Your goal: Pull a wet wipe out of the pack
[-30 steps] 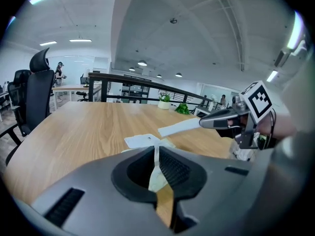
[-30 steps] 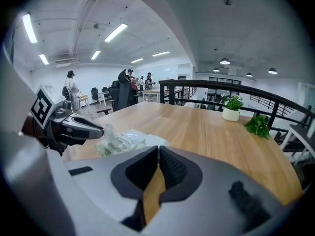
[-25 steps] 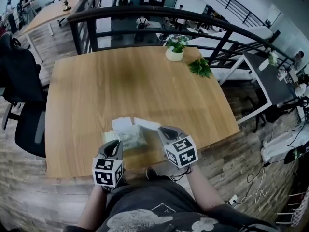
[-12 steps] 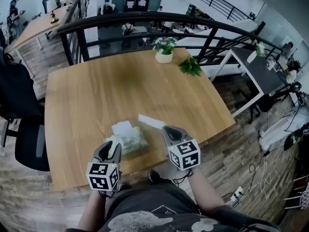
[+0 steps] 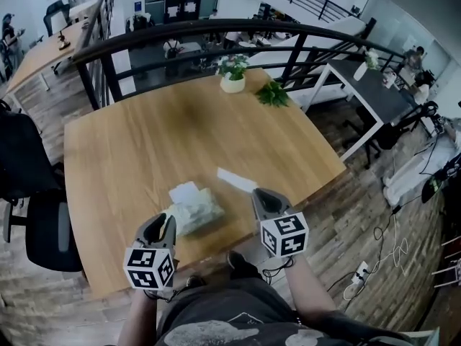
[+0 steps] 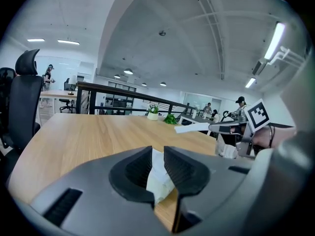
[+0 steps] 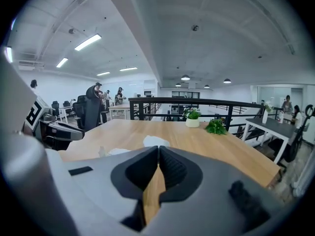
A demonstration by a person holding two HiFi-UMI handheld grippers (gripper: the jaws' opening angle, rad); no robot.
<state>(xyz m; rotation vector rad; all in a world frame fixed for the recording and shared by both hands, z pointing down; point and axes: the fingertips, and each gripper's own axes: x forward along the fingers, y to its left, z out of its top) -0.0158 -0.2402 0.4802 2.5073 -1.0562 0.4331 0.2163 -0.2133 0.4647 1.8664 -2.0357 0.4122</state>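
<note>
The wet wipe pack point(image 5: 196, 210) lies flat near the table's front edge, with a crumpled white wipe point(image 5: 184, 191) just beyond it. My right gripper point(image 5: 256, 192) is shut on a flat white wipe point(image 5: 236, 180), held in the air to the right of the pack. In the left gripper view that wipe point(image 6: 189, 128) sticks out level from the right gripper's tips. My left gripper point(image 5: 168, 219) is at the pack's near left corner. Its jaws are closing, and the pack's pale end point(image 6: 158, 180) shows in the gap between them. The right gripper view shows the jaws point(image 7: 158, 151) closed tip to tip.
A potted plant point(image 5: 233, 82) and a loose green sprig point(image 5: 272, 94) stand at the table's far edge, by a black railing point(image 5: 216, 34). A black office chair point(image 5: 43, 229) is left of the wooden table point(image 5: 130, 143). The person's body is close under the front edge.
Both grippers have lifted and drawn back toward the person. The right one has carried the wipe farther from the pack. The left gripper's tips have come off the pack's corner.
</note>
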